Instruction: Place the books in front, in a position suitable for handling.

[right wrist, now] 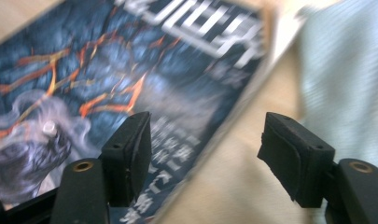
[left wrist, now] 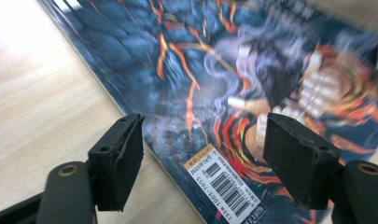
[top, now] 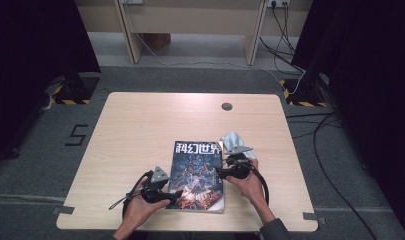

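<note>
Your magazine (top: 199,176) lies flat on the counter (top: 140,130), near its front edge. Your left tongs (top: 176,196) sit spread wide over the magazine's lower left edge, grasping nothing. Your right tongs (top: 219,171) straddle its right edge, also released, with nothing pinched. A pale cloth (top: 233,141) lies just beside the magazine's top right corner.

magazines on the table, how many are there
1. The magazine lies flat near the table's front edge, between the left gripper and right gripper. Nothing shows under the pale cloth beside it.
</note>
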A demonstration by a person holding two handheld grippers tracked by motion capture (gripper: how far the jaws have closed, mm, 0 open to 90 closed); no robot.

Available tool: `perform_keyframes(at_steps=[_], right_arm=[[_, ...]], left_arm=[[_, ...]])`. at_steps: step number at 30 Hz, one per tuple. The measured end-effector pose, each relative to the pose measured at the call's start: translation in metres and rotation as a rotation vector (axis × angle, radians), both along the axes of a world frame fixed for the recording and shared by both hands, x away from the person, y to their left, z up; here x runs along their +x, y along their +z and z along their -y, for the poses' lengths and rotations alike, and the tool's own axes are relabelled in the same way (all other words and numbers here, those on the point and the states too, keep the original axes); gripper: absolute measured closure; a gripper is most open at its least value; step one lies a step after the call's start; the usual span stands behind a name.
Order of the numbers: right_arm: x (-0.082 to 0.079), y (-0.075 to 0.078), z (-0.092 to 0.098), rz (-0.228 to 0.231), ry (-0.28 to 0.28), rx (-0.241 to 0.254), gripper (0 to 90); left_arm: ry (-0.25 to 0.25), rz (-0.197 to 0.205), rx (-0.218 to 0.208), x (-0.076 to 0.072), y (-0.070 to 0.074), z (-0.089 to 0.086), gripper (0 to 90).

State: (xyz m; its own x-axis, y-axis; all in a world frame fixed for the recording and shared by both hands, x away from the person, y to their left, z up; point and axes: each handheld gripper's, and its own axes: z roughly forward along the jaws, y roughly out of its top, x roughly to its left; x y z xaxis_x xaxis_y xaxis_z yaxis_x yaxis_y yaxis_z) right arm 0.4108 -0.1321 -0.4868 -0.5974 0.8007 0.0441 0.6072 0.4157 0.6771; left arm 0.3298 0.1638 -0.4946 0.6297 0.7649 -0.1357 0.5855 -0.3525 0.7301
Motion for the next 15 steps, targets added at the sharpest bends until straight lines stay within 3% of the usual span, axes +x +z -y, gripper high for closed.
perform_keyframes(at_steps=[5,9,15], right_arm=[[0.009,0.015,0.020,0.048,-0.059,0.022,37.8],[0.016,0.023,0.032,0.093,-0.088,-0.019,42.1],[0.029,0.021,0.044,0.091,-0.123,-0.027,46.1]], left_arm=[[0.024,-0.009,-0.023,-0.006,0.002,-0.014,25.9],[0.013,-0.019,-0.022,-0.014,0.000,-0.018,24.6],[0.004,-0.035,-0.011,-0.027,-0.003,-0.024,21.9]])
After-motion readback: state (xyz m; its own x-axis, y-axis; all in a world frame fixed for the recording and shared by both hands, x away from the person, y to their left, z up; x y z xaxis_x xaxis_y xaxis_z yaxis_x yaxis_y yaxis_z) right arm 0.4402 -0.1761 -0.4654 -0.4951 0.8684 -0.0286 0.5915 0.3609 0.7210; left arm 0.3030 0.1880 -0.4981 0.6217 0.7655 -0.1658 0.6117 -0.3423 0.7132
